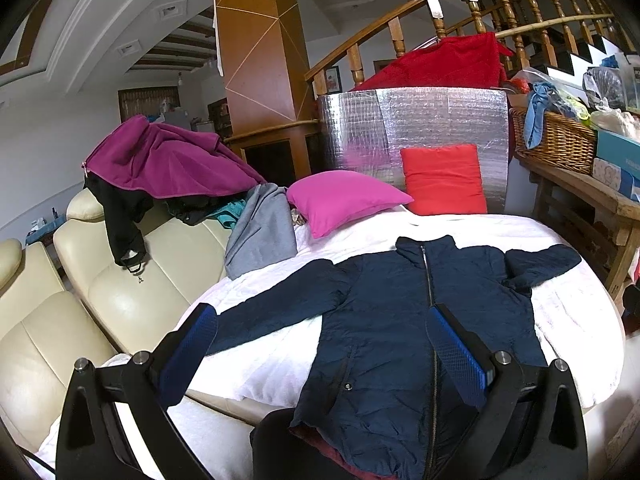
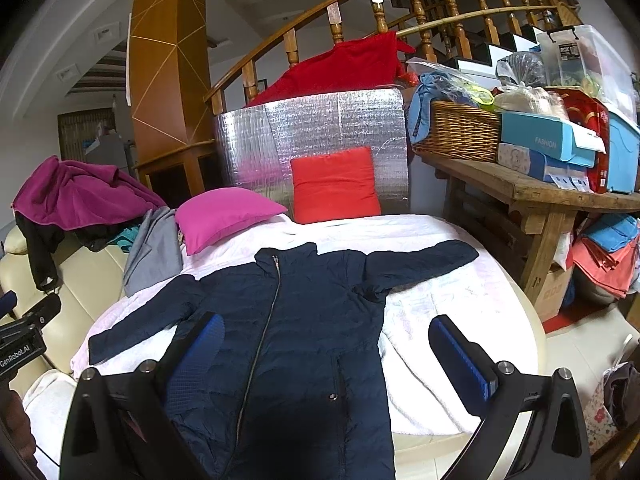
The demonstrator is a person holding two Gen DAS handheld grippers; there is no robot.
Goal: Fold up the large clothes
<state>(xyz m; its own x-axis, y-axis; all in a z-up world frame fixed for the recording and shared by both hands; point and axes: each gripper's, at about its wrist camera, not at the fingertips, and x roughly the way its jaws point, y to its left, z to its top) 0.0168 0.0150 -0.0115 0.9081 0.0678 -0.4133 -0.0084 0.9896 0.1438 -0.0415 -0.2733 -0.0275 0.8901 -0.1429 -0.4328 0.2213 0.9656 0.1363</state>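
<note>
A navy quilted jacket (image 1: 384, 336) (image 2: 304, 328) lies flat, front up and zipped, on a white blanket (image 1: 280, 360) (image 2: 432, 312) with both sleeves spread out. My left gripper (image 1: 322, 324) hovers open above its left side, over the sleeve and the zip. My right gripper (image 2: 326, 336) hovers open above the jacket's lower right body. Neither holds anything. The other gripper's body (image 2: 24, 340) shows at the left edge of the right wrist view.
Pink pillow (image 1: 344, 200) (image 2: 224, 216) and red pillow (image 1: 444, 180) (image 2: 334, 186) sit at the far end before a silver foil panel (image 2: 312, 136). Cream sofa (image 1: 120, 292) with piled clothes (image 1: 160, 160) stands left. A wooden table (image 2: 532, 188) with basket (image 2: 460, 132) and boxes stands right.
</note>
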